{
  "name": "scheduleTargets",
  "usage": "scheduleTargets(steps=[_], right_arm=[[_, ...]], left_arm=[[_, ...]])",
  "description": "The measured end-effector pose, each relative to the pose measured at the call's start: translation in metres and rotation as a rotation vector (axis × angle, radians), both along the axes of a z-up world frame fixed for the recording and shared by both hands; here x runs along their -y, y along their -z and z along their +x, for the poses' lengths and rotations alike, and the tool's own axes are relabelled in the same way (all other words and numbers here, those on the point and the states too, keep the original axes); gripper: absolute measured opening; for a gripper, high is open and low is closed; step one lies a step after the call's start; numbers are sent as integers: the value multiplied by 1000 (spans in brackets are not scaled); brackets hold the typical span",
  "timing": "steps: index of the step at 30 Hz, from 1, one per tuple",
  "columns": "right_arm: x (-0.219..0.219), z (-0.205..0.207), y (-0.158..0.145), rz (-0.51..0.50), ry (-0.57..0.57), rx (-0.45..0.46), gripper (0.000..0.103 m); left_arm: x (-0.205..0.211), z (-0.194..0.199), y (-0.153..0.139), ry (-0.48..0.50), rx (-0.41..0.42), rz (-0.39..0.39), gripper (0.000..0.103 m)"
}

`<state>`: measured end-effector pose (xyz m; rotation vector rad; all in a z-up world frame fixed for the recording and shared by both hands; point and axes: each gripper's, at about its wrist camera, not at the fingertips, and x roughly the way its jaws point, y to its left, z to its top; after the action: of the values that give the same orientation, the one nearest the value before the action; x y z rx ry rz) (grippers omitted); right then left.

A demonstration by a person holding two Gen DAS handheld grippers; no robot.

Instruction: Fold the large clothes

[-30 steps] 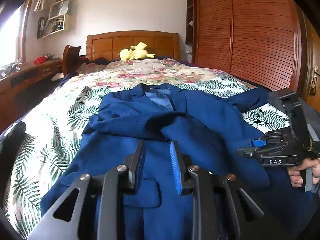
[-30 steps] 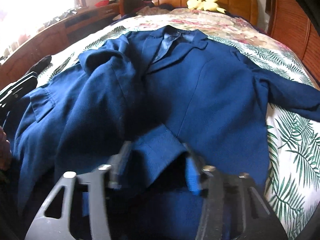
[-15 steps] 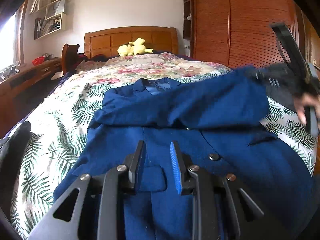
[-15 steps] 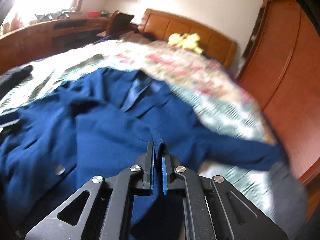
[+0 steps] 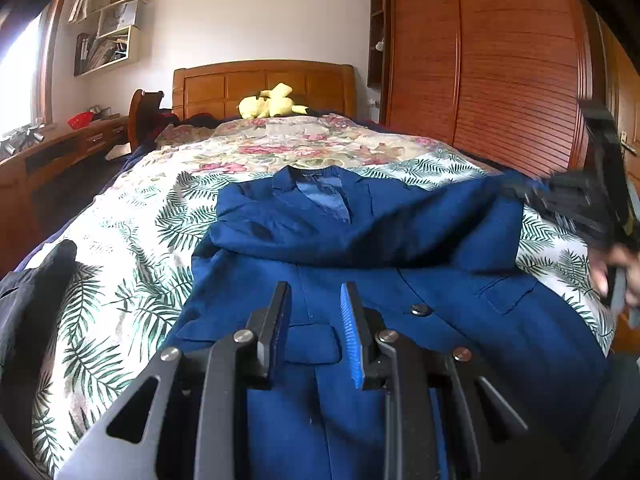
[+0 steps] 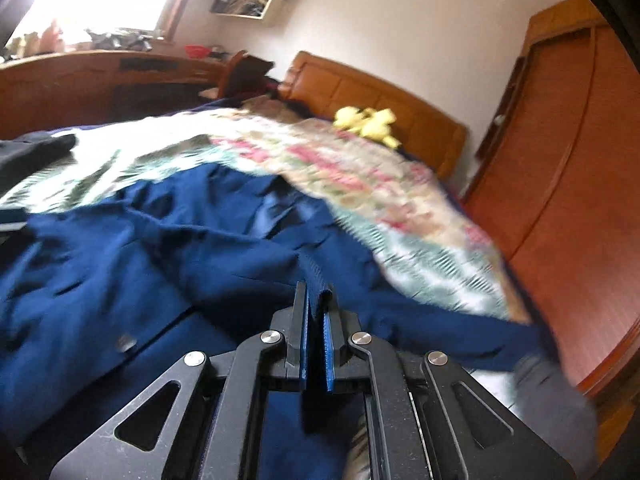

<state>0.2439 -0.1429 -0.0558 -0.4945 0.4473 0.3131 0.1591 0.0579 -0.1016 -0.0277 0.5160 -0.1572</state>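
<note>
Left wrist view: the blue jacket (image 5: 360,272) lies face up on the bed (image 5: 132,240), collar toward the wooden headboard (image 5: 264,84) and hem toward the camera. One sleeve (image 5: 400,232) is drawn across the chest of the jacket, from the side nearer the wardrobe (image 5: 500,64) toward the opposite shoulder, covering the lapels below the collar. The left tongs (image 5: 314,312) hover over the lower front of the jacket, just above a flap pocket; they are spread a little with nothing between them, and fabric shows through the gap. A dark button (image 5: 420,310) sits on the jacket just to the wardrobe side of these tongs. At the wardrobe side of the jacket the right tongs (image 5: 520,192) appear blurred, with the person's hand (image 5: 624,276) behind them, at the end of the folded sleeve. A yellow plush toy (image 5: 272,102) rests against the headboard, well apart from the jacket. A dark garment (image 5: 36,280) lies on the bed on the far side of the jacket from the wardrobe.

In the right wrist view the picture is blurred. The right tongs (image 6: 316,300) are pressed together and pinch a ridge of the jacket's blue cloth, which stands up between the pads. The jacket (image 6: 160,260) spreads below and beyond them, and the floral bedspread (image 6: 360,176) runs from the jacket toward the headboard.
</note>
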Motion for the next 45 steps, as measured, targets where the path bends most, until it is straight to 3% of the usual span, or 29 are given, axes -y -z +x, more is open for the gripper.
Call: scheduleTargets(steps=[11, 18, 20, 24, 25, 34, 45], right_arm=[[-2, -69, 55, 151, -103, -280, 3], [-3, -84, 72, 115, -84, -325, 5], [-1, -86, 69, 110, -76, -329, 10], [10, -92, 57, 135, -72, -311, 53], [14, -94, 53, 151, -78, -301, 56], [40, -59, 31, 199, -6, -263, 57], [39, -4, 84, 206, 66, -473, 54]], left_arm=[[1, -4, -8, 0, 22, -24, 23], [9, -4, -5, 12, 17, -16, 23], [12, -5, -6, 16, 20, -11, 23], [16, -7, -7, 29, 27, -6, 23], [17, -7, -7, 32, 28, -5, 23], [23, -8, -7, 47, 30, -6, 23], [26, -4, -4, 56, 18, -3, 23]])
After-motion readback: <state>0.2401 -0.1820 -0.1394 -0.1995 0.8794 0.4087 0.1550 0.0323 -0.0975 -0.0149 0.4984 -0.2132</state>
